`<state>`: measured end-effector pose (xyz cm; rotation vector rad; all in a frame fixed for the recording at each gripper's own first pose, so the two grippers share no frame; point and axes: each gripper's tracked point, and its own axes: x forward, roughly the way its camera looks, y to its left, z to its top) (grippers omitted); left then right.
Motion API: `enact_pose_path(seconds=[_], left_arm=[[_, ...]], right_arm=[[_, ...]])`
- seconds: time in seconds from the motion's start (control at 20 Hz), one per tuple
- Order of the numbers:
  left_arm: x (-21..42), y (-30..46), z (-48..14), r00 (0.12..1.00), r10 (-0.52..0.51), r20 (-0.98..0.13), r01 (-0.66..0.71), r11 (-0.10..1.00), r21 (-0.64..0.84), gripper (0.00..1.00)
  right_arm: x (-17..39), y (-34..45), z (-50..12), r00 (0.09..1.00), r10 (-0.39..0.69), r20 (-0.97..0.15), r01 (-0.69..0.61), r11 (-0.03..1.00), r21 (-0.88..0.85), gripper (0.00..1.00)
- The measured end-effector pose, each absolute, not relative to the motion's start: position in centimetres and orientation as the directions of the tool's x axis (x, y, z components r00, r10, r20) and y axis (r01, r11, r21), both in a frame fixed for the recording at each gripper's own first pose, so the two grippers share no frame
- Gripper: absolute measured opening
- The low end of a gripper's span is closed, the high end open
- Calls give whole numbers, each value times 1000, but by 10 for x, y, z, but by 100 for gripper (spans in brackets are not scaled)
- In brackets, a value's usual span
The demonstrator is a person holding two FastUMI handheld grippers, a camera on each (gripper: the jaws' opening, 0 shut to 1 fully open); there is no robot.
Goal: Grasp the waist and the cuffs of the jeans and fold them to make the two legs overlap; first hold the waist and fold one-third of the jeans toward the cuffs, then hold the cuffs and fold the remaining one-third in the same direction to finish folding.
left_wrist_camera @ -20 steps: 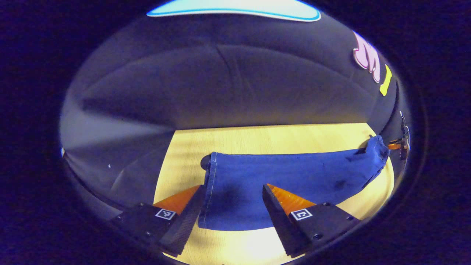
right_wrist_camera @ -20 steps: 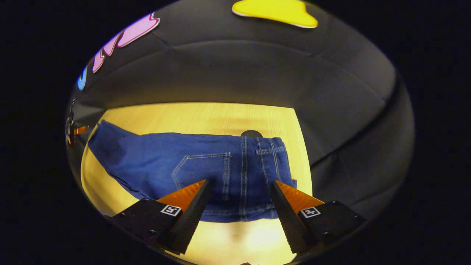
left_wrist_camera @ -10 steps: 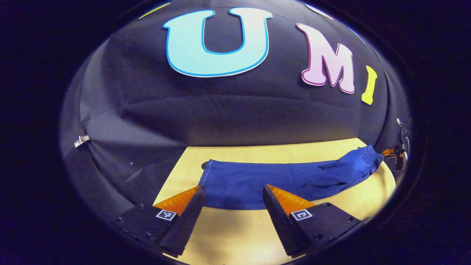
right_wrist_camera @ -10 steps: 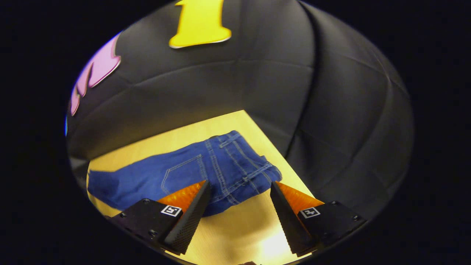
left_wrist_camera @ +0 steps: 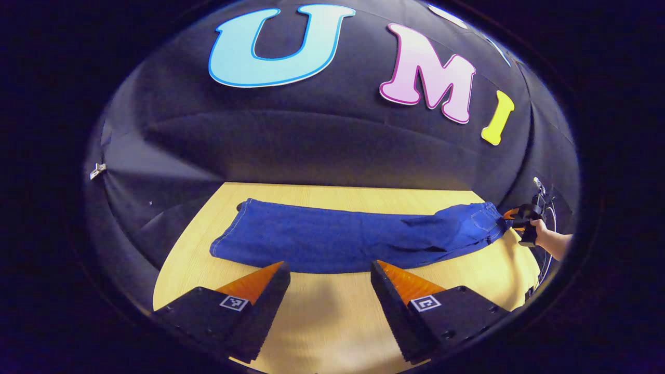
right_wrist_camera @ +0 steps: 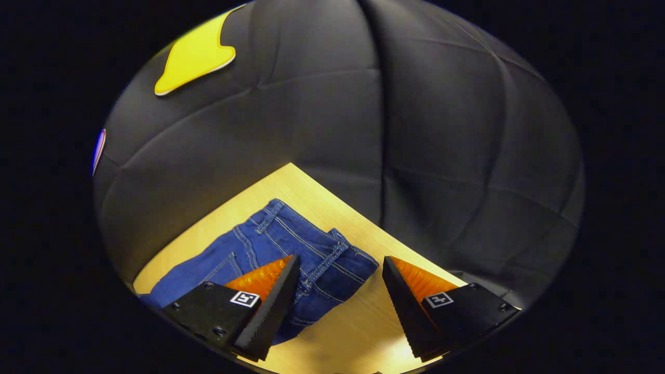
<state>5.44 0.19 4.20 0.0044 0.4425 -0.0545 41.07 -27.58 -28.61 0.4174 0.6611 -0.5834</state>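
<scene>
Both grippers stand with their jaws apart and nothing between them; the left gripper (left_wrist_camera: 328,291) hangs over bare wood just short of the near edge of the jeans (left_wrist_camera: 343,240), its fingers clear of the cloth; the jeans lie flat in one long strip across the table (left_wrist_camera: 332,332), the cuffs (left_wrist_camera: 228,236) at the left end of the left gripper view and the waist (left_wrist_camera: 478,221) far to its right; at that far end a hand (left_wrist_camera: 543,234) holds the right gripper (left_wrist_camera: 511,218), just beside the waist; in the right gripper view the right gripper (right_wrist_camera: 340,291) sits low over the table (right_wrist_camera: 358,332), its left finger (right_wrist_camera: 270,301) in front of the waist (right_wrist_camera: 317,254), its other finger over bare wood near the table's corner.
</scene>
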Motion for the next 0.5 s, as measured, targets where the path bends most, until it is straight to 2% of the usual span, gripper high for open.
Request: enact_pose_path(seconds=[0.05,0.2,0.25,0.3,0.5], left_arm=[[57,-3,43,902,-60,-427,60,998,-13,97],[63,-14,39,898,-87,-431,78,996,-39,97],[63,-16,35,895,-94,-436,80,996,-50,97],[64,-19,33,893,-99,-439,80,995,-62,97],[66,-28,25,886,-113,-450,87,993,-78,97]], right_arm=[[410,-276,-288,640,-364,-677,620,766,174,99],[410,-276,-283,648,-370,-666,613,773,167,99],[411,-278,-282,652,-383,-654,612,775,156,81],[413,-276,-285,658,-375,-653,605,780,162,80],[426,-263,-292,688,-354,-634,580,793,187,51]])
